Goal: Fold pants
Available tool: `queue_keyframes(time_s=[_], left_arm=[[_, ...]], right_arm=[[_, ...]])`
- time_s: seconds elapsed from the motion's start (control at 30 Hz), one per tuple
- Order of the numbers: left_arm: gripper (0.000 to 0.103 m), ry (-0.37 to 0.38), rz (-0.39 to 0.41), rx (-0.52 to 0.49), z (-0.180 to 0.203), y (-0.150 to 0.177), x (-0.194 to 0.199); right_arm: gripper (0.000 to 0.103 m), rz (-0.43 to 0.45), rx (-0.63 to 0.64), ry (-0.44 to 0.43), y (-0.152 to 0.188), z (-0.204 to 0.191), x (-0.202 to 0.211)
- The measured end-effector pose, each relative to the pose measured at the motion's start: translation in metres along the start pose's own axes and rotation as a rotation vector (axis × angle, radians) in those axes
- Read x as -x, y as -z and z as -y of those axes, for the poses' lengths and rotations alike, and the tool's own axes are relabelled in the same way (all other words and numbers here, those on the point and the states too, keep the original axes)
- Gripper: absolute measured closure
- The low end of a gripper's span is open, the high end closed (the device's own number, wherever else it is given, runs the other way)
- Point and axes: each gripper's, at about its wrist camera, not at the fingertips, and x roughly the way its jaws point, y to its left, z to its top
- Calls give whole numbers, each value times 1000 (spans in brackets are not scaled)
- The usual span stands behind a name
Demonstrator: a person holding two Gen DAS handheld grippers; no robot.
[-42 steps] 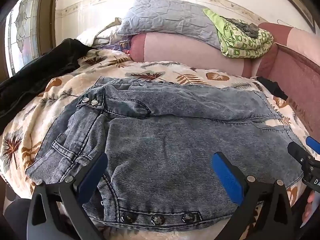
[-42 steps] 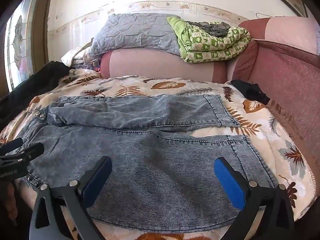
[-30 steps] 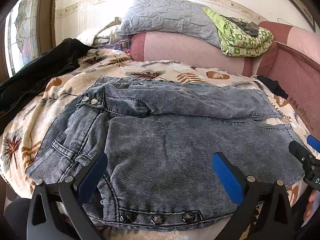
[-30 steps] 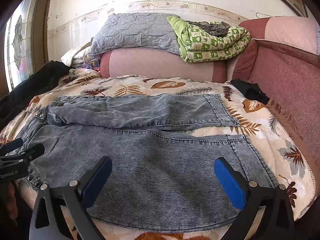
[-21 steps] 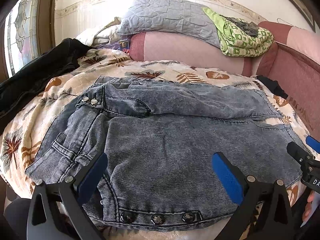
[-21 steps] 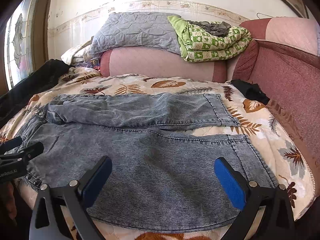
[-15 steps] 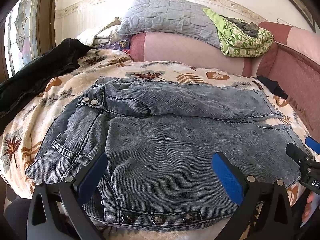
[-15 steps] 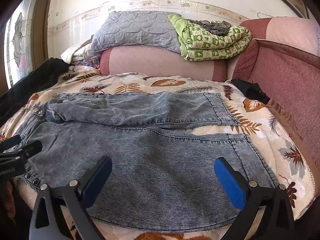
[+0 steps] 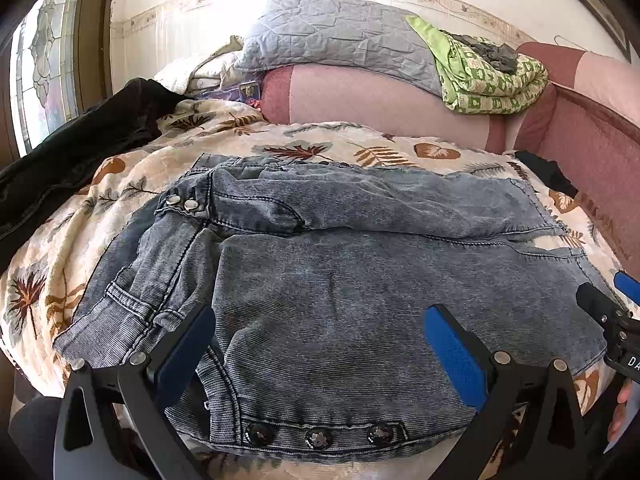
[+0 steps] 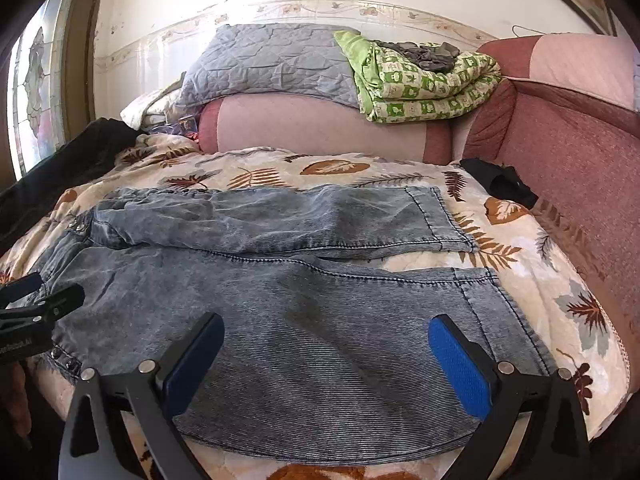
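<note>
**Both hand-held grippers released above the jeans**

The left hand-held gripper (image 9: 320, 344) has its blue-padded fingers spread wide and grasps nothing; it hangs over the near edge of the pants (image 9: 360, 280), at the waistband end, with cloth showing between the two pads. The right hand-held gripper (image 10: 326, 360) is likewise released, fingers well apart, above the near leg of the pants towards the hem end, holding nothing. Whether either pad actually touches the denim cannot be told.

The pants are grey-blue washed denim, spread flat on the leaf-patterned bedspread (image 10: 520, 280) with the waistband to the left and the two hems to the right. The near leg lies broad and smooth; the far leg lies beside it, more wrinkled, the two touching along most of their length and parting near the hems, where a wedge of bedspread shows. Two metal snaps (image 9: 180, 202) sit on the far corner of the waistband, and a row of three dark buttons (image 9: 318, 436) runs along the edge of the pants nearest the left hand-held gripper.

Beyond the pants, against the wall, a pink bolster (image 10: 320, 128) carries a grey quilt (image 10: 272, 60) and a green patterned blanket (image 10: 420, 84). Left of the pants lies a dark garment (image 9: 72, 152); past the hems, a small black cloth (image 10: 500, 184).
</note>
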Motion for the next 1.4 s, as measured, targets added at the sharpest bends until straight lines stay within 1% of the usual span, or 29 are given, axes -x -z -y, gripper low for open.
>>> queue_keyframes(time_s=[0.2, 0.27, 0.53, 0.73, 1.03, 1.23, 1.3, 1.4], left_arm=[[0, 1, 3, 1, -1, 1, 1], [0, 3, 4, 4, -1, 1, 1], [0, -8, -2, -1, -1, 2, -1], [0, -14, -5, 3, -2, 2, -1], [0, -13, -1, 16, -5, 2, 0], [0, -11, 1, 22, -7, 2, 1], [0, -8, -4, 24, -8, 1, 1], [0, -8, -2, 37, -16, 0, 6]], right_arm=[[0, 14, 11, 11, 0, 0, 3], [0, 2, -10, -2, 0, 2, 3], [0, 14, -22, -9, -1, 3, 6], [0, 2, -30, -9, -2, 7, 7], [0, -17, -5, 7, -1, 5, 8], [0, -16, -6, 9, -1, 5, 6], [0, -16, -20, 3, 0, 8, 4], [0, -63, -82, -31, -1, 25, 4]])
